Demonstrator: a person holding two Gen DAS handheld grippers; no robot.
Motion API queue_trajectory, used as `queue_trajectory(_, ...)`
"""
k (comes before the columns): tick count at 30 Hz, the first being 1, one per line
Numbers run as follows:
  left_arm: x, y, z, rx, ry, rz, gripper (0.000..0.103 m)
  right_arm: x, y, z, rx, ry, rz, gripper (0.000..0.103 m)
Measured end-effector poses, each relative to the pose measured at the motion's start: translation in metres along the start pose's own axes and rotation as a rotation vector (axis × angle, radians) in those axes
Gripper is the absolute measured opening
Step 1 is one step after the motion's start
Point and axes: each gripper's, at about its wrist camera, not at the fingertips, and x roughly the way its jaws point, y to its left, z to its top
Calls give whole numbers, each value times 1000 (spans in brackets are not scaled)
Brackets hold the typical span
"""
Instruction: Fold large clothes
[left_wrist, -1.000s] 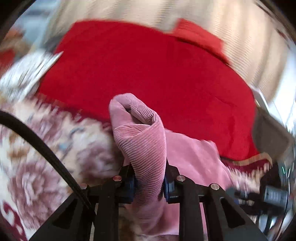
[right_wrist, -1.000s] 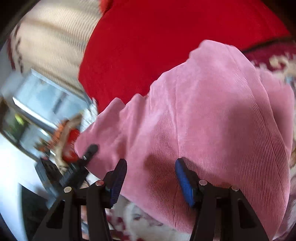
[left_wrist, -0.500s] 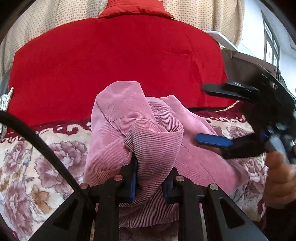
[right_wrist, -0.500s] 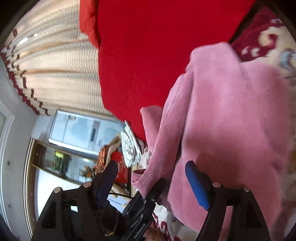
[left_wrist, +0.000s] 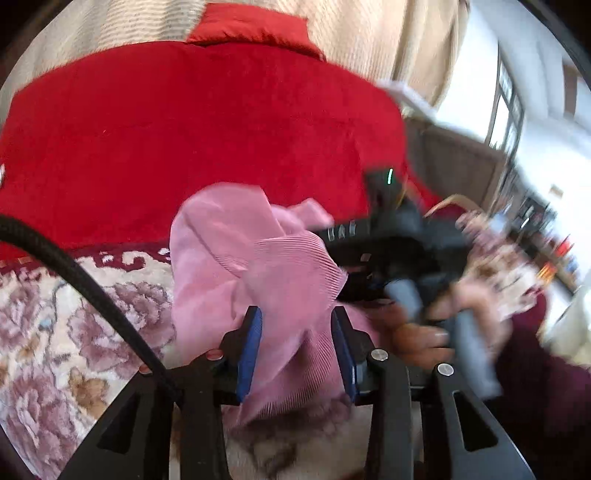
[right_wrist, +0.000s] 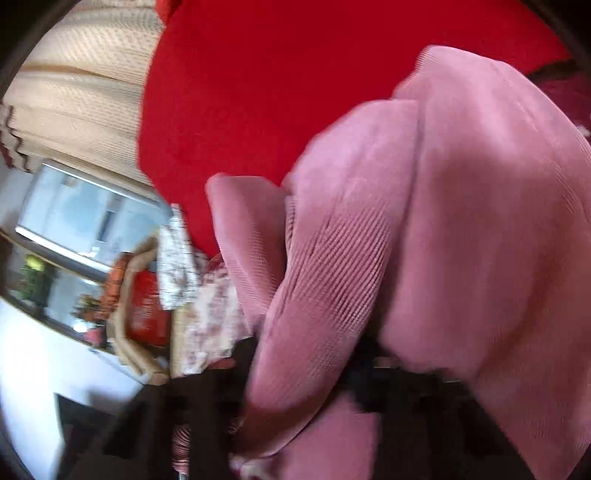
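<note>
The pink corduroy garment (left_wrist: 258, 266) is bunched on the floral cover (left_wrist: 74, 332), near the red cushion (left_wrist: 184, 122). The left gripper (left_wrist: 295, 347) is opening, cloth still between its blue pads. The right gripper (left_wrist: 354, 258) is closing on a fold at the garment's right — blurred, so contact cannot be confirmed. The handover is best finished once that hold is secure.

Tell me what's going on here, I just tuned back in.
A person is folding a pink corduroy garment on a floral blanket in front of a red cushion. The left gripper is opening, with a bunch of the pink fabric between its blue fingers. The right gripper has come in from the side and is closing on a fold of the same garment. Both views are blurred, so the fold is mid-move.
</note>
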Motion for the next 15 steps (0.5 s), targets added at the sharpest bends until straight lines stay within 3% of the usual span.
queue_trajectory(4,-17,50,-4,-192,-35,19,47,-3,-9,0,23,-27,34,20)
queue_trajectory(10,37,99,-29,-569,132,-97,45,-8,12,-7,-40,-104,19,15)
queue_trajectory(11,38,97,-32,-582,126,-99,45,-5,20,-9,-51,-113,16,14)
queue_trajectory(15,33,69,-20,-453,98,-95,44,-30,40,-12,-95,-186,51,14)
